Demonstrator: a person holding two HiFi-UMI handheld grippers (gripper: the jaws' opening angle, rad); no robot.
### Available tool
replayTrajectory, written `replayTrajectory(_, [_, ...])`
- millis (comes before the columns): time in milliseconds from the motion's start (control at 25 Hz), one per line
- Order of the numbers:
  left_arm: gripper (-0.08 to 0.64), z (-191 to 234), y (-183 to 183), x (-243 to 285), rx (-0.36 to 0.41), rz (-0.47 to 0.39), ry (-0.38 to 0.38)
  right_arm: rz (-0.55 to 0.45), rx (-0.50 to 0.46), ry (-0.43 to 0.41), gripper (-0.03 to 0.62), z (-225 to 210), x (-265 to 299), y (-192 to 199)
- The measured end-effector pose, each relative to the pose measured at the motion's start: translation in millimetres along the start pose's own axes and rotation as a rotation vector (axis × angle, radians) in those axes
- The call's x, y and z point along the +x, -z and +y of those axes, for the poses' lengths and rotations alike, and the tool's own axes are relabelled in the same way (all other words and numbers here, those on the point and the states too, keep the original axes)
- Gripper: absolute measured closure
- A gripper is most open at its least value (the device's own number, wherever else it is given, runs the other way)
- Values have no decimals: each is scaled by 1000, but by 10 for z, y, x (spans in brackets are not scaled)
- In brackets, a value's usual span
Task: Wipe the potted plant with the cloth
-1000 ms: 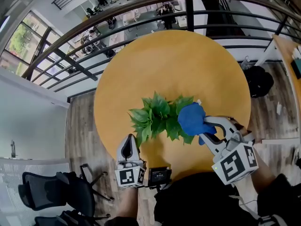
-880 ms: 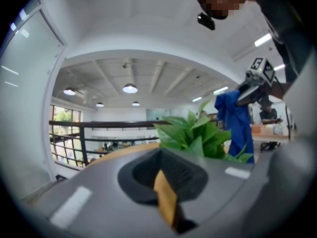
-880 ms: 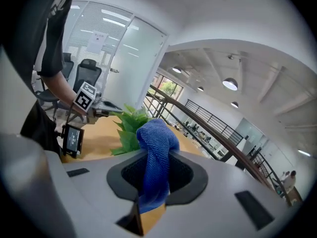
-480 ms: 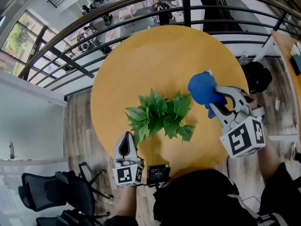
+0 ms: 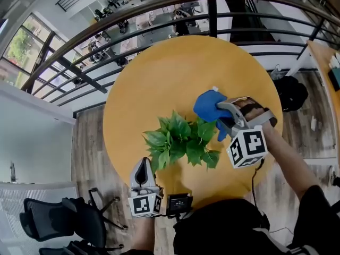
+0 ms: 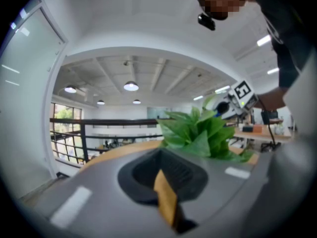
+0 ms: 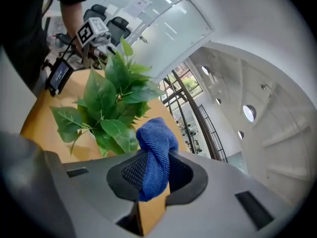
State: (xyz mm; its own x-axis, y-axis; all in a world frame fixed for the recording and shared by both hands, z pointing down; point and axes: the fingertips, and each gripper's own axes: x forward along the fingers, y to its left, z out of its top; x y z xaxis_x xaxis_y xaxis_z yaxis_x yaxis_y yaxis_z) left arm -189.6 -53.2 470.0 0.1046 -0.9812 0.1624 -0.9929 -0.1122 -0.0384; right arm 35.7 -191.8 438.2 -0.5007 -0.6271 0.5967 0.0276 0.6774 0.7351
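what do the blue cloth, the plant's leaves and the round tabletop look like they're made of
The cloth looks like microfibre or terry: matte blue, fuzzy ribbed pile, soft folds. The leaves are smooth, faintly glossy, clearly veined; real or plastic, I can't tell. The tabletop looks like wood or laminate: even, satin orange-tan, no grain visible.

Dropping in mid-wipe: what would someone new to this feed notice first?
The bright blue cloth stands out most, pinched in the right gripper beside the far right leaves of the green potted plant. The plant stands toward the person's side of a round yellow-orange table by a dark railing. The left gripper hangs shut and empty at the plant's near left side.
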Motion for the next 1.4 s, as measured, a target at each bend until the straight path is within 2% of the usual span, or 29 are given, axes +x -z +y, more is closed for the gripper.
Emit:
replayTrajectory(160, [558,15,-1,-6,-1,-2,-4,53,-208,-8,518,255,205,-11])
replayTrajectory(280, [558,22,16,-15,0,-3,-5,116,-275,1,518,401,278,170])
replayTrajectory(480, [558,33,53,-16,-2,6,-10,198,-265,28,518,409,316,517])
replayTrajectory(640, [558,-12,25,-1,3,3,4,237,-218,54,518,386,276,720])
replayTrajectory(840, [558,2,8,-11,7,-1,2,158,-128,163,518,299,121,583])
replayTrajectory(1040, [558,-12,-33,-20,11,-2,-1,99,-163,264,518,324,44,392])
replayTrajectory(1120, [558,-11,-38,-29,11,-1,-3,91,-193,267,518,383,70,362])
replayTrajectory(1240, [558,-18,-50,-49,14,-3,-3,117,-240,224,518,540,178,423])
replayTrajectory(1400, [558,-30,-60,-61,17,-8,0,195,-214,183,518,639,264,683])
